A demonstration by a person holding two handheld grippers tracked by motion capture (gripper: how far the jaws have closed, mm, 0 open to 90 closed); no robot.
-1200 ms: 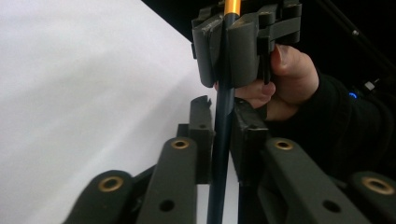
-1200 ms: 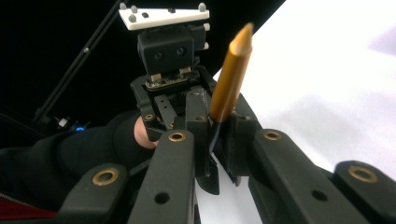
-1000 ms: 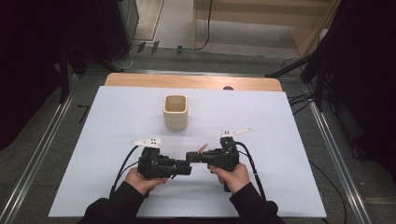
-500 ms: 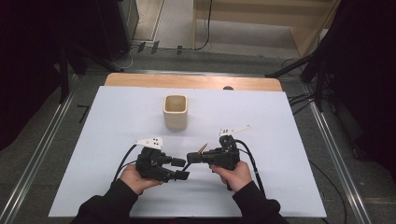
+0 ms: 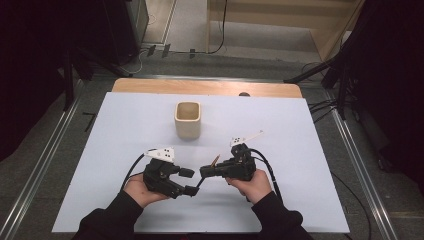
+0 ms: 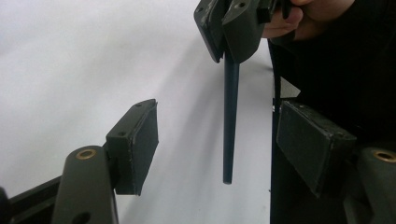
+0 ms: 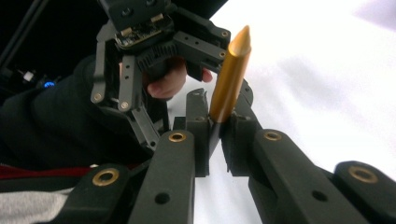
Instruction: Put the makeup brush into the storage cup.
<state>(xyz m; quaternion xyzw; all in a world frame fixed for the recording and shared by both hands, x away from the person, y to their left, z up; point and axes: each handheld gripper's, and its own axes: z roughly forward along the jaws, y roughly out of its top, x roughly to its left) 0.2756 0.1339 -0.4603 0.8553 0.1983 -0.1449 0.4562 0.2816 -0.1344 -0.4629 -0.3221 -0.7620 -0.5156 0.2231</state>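
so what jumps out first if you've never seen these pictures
The pen, gold-tipped with a dark shaft, is clamped in the right gripper near the table's front middle. Facing it, the left gripper has its jaws spread wide on either side of the pen's dark end. Behind them a cream square cup stands alone on the white table.

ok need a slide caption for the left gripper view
Open left gripper waits around the dark shaft of a pen held by the right gripper above the white table.

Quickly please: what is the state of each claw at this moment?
Left claw: open, holding nothing.
Right claw: closed on a pen with a gold end.
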